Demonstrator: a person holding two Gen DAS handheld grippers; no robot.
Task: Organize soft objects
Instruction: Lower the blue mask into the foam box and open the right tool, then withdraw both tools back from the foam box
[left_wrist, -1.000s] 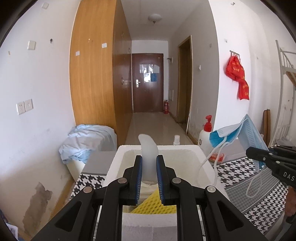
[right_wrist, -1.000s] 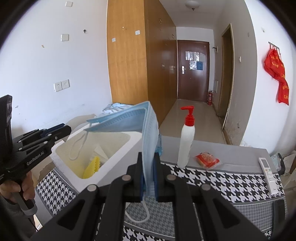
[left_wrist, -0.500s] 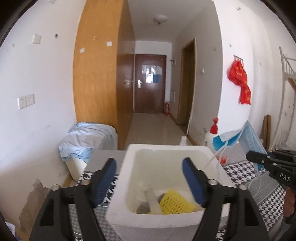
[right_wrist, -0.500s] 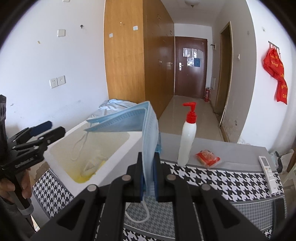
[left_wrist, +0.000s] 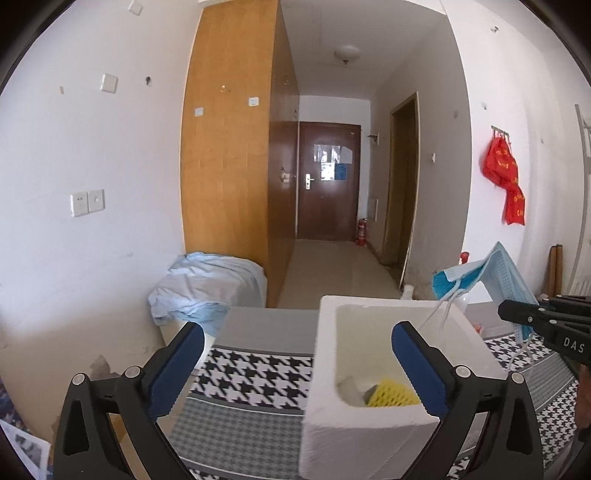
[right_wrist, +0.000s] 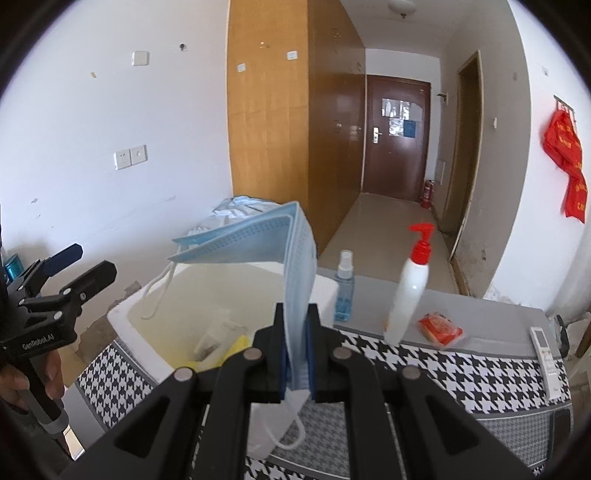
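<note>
The left gripper has just been opened wide, nothing between its fingers. A blue face mask is clamped by the right gripper, beside the foam box.

Black plastic left gripper, blue pads, silver screws. Right gripper alike; white lettering on the side.

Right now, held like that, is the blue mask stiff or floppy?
Probably floppy and light: the mask folds over above the right gripper, and its ear loops dangle. It likely won't slip, since the jaws pinch it shut.
</note>
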